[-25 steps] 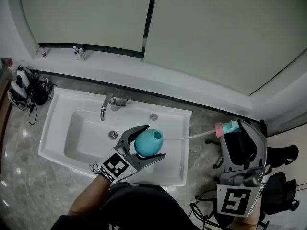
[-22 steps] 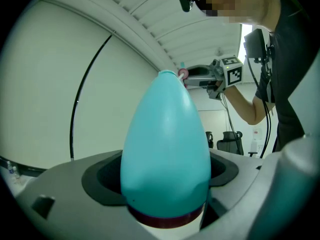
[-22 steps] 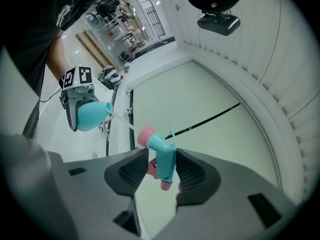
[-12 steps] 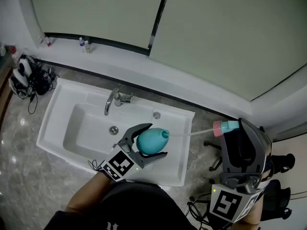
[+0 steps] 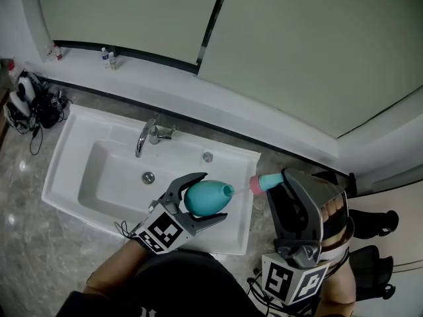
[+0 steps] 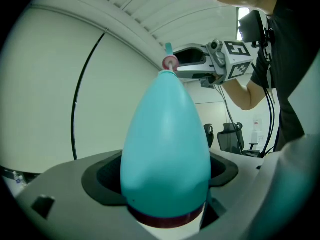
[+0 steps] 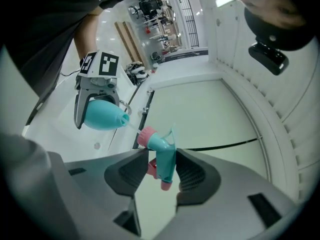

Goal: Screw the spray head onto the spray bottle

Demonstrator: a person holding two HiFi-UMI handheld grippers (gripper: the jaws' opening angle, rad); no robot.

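A teal egg-shaped spray bottle (image 5: 206,197) lies on its side over the sink's front rim, and my left gripper (image 5: 211,197) is shut on its body. The bottle's mouth points right. My right gripper (image 5: 283,180) is shut on the teal spray head (image 5: 269,181), whose pink collar (image 5: 254,185) sits a short gap from the mouth. In the right gripper view the spray head (image 7: 161,154) stands between the pads, and its clear dip tube (image 7: 134,127) runs into the bottle (image 7: 102,118). In the left gripper view the bottle (image 6: 165,149) fills the jaws, with the spray head (image 6: 169,62) at its tip.
A white sink (image 5: 66,177) with a chrome faucet (image 5: 147,137) lies below the bottle. Small bottles (image 5: 106,58) stand on the back ledge. Tangled cables and a headset (image 5: 30,107) lie at the far left. A black office chair (image 5: 370,223) is at the right.
My right gripper has carried the spray head leftward toward the bottle, and the pink collar is now close to the mouth. The left gripper keeps its hold on the bottle.
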